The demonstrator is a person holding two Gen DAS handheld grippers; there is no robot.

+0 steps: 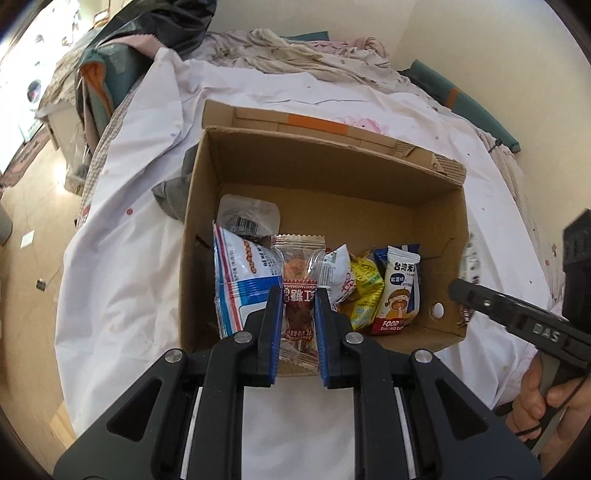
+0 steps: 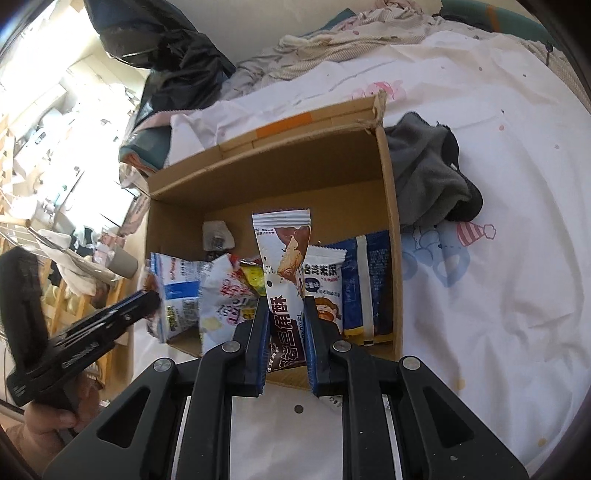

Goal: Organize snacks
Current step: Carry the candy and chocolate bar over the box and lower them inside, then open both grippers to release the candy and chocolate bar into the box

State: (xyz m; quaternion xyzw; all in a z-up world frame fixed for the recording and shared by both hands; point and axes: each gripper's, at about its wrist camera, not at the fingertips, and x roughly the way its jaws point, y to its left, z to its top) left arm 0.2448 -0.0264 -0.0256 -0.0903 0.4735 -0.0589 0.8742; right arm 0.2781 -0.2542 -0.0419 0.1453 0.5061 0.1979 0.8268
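Observation:
An open cardboard box (image 1: 436, 206) lies on a bed and holds several snack packets lined up along its near side. My left gripper (image 1: 298, 295) is shut on a clear packet with a red label (image 1: 298, 306), held over the box's near edge. My right gripper (image 2: 286, 306) is shut on a white and brown wafer packet (image 2: 284, 251), held upright over the box (image 2: 388, 177). A white rice-cracker packet (image 1: 400, 291) and a yellow packet (image 1: 364, 291) stand in the box. The right gripper also shows at the right of the left wrist view (image 1: 458, 291).
A white sheet (image 2: 498, 295) with cartoon prints covers the bed. A grey cloth (image 2: 428, 170) lies beside the box. Crumpled bedding (image 1: 295, 51) and a black bag (image 1: 162, 29) sit at the far end. Floor lies to the left (image 1: 29, 295).

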